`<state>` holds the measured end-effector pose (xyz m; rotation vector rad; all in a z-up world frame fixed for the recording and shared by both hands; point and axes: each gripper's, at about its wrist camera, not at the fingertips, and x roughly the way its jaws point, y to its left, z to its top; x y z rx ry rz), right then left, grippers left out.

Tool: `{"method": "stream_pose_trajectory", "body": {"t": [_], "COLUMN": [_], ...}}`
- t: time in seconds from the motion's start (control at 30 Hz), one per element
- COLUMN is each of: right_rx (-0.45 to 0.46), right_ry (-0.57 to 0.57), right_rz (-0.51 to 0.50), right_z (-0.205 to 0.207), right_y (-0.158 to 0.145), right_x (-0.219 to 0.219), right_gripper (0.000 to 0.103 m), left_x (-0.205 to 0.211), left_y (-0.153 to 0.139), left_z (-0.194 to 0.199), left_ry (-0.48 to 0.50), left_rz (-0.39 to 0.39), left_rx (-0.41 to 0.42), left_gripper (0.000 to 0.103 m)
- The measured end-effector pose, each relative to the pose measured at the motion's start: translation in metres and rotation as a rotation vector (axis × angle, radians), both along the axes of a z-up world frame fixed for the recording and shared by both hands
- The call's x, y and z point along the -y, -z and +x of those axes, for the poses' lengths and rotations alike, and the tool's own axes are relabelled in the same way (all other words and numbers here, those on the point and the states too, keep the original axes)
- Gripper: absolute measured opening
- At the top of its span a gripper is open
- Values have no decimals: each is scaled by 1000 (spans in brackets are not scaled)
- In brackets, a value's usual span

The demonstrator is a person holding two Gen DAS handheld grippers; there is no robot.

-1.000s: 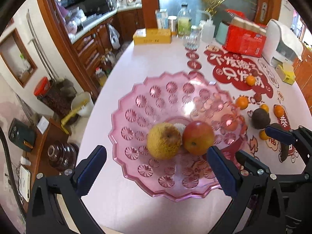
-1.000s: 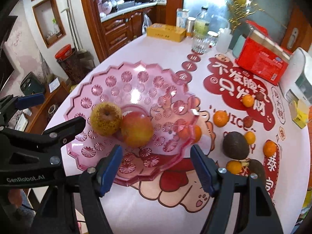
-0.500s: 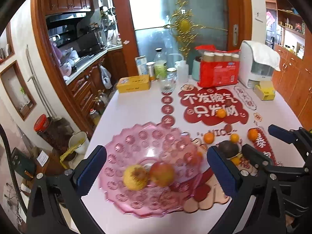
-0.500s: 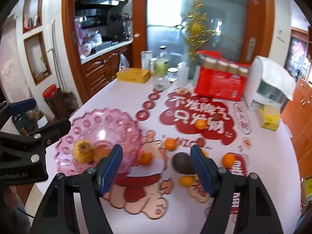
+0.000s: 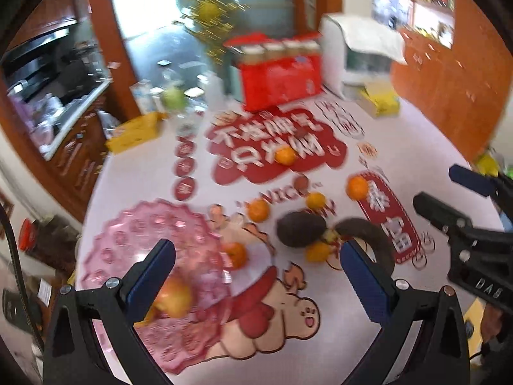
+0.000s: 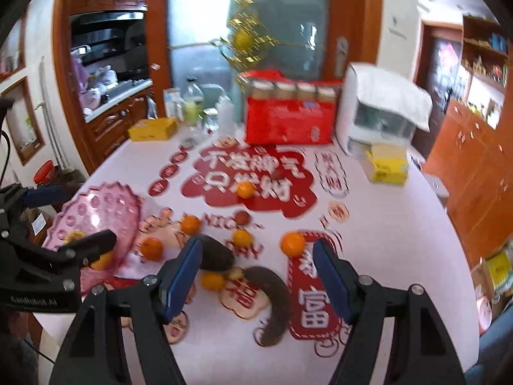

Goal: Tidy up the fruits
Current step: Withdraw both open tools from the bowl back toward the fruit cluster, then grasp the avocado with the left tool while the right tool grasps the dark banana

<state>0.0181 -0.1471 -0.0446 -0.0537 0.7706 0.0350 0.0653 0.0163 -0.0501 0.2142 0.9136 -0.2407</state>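
A pink glass fruit bowl (image 5: 134, 240) (image 6: 96, 211) stands at the table's left and holds a red apple (image 5: 174, 296) and a yellow pear, mostly hidden behind my left finger. Several oranges (image 5: 258, 210) (image 6: 292, 243), a dark avocado (image 5: 299, 229) (image 6: 213, 255) and a dark overripe banana (image 5: 368, 235) (image 6: 272, 295) lie loose on the table right of the bowl. My left gripper (image 5: 256, 269) is open and empty above the bowl's right rim. My right gripper (image 6: 256, 269) is open and empty above the banana and avocado.
The white table carries red paper decorations (image 6: 250, 179). At the back stand a red drinks carton (image 6: 288, 118), a white appliance (image 6: 378, 112), a yellow box (image 6: 154, 130), bottles (image 6: 192, 106) and a yellow tissue pack (image 6: 388, 163). Wooden cabinets stand at left and right.
Both grippers have pulled up and back from the bowl and swung right, over the loose fruit. The bowl now sits at the lower left. Both stay open and empty.
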Motion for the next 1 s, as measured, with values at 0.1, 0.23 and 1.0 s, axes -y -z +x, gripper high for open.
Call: {"method": "stream_pose_trajectory", "body": {"t": [0.1, 0.23, 1.0], "right_rx": [-52, -138, -407], "right_ry": [24, 60, -12], "right_rz": [29, 55, 119], "right_z": [5, 15, 55], "right_y": [21, 57, 159], "right_x": [21, 45, 41], "right_gripper": [72, 72, 61], "left_x": [19, 38, 68], "left_y": [25, 49, 130], "left_z": [14, 28, 98], "left_ry": [49, 127, 413], "left_rz": [19, 70, 248], "left_rx": [-44, -54, -293], "left_gripper": [102, 99, 67]}}
